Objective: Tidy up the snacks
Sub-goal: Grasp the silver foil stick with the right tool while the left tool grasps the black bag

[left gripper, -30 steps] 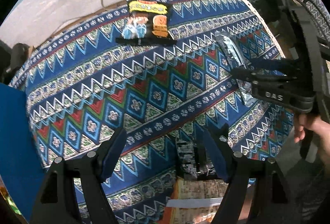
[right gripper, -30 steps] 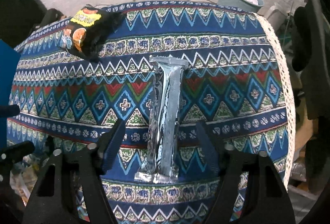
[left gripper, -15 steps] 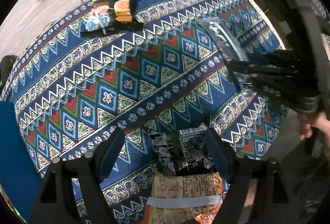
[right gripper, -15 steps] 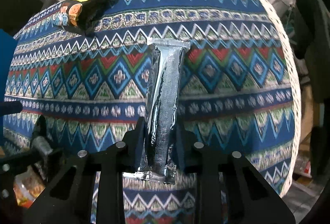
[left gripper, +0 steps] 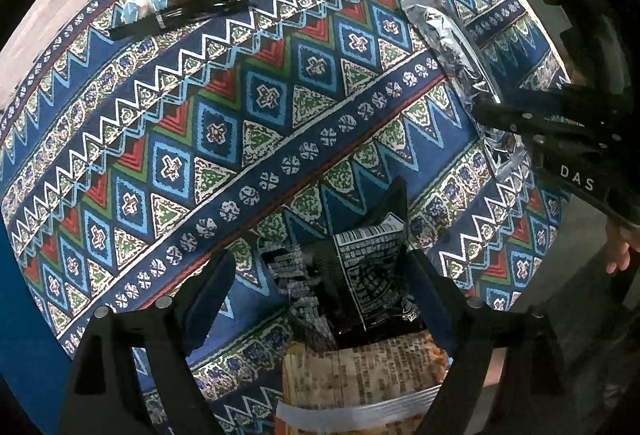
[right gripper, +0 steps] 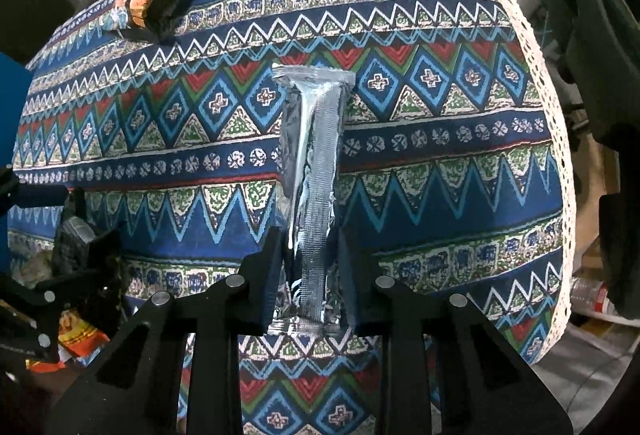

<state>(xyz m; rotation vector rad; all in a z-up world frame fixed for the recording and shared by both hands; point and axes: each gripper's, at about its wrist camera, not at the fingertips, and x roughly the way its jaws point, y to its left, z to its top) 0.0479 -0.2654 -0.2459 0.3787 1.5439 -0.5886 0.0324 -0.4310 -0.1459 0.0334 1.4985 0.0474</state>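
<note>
Pinching the long shiny silver foil snack pack (right gripper: pixel 314 171) on the patterned cloth table (right gripper: pixel 440 195), our right gripper (right gripper: pixel 308 271) fingers clamp it. Our left gripper (left gripper: pixel 320 299) fingers have just been opening around the black crinkly snack bag (left gripper: pixel 360 275) at the table edge. Next we lift the silver pack.

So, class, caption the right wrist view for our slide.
Right gripper shut on a silver foil packet lying lengthwise over the patterned tablecloth.
</note>
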